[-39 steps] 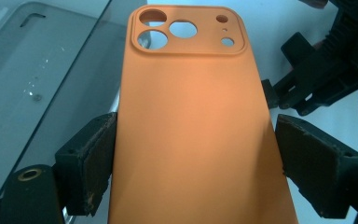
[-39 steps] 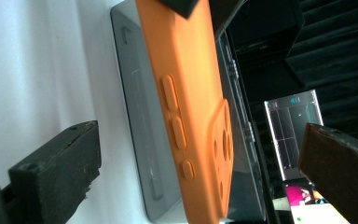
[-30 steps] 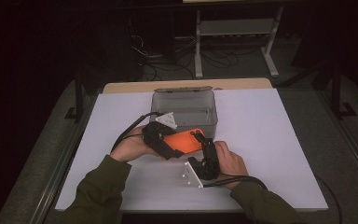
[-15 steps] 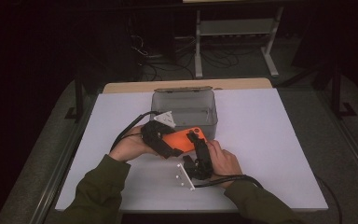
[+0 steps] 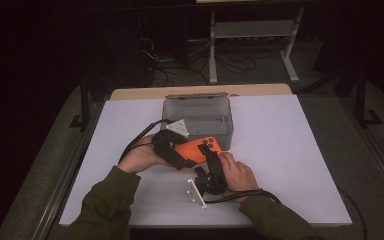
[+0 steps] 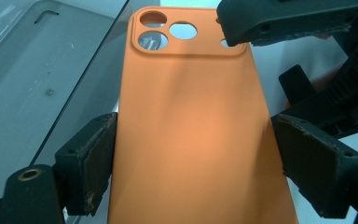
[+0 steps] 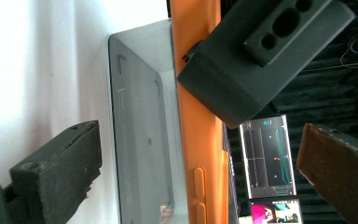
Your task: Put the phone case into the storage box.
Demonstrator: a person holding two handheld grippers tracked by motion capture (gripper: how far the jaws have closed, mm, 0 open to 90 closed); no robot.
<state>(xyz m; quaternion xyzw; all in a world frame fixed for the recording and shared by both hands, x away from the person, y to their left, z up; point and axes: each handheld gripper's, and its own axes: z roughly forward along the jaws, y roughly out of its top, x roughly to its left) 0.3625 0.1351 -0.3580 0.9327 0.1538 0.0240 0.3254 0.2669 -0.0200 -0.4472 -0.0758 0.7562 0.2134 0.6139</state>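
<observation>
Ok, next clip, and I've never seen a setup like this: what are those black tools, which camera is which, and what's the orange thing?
A person sits at a white table with a two-jaw tool in each hand. The high view looks down from above; the other two cameras ride on the tools, looking along their jaws.

The left hand-held gripper is shut on an orange phone case, its pads pressing the case's long edges. The right hand-held gripper stands open: one jaw is near the case's camera cut-outs, without clamping it.

Behind the case stands a clear grey plastic box; a small angled tool seems to lie inside it.
</observation>
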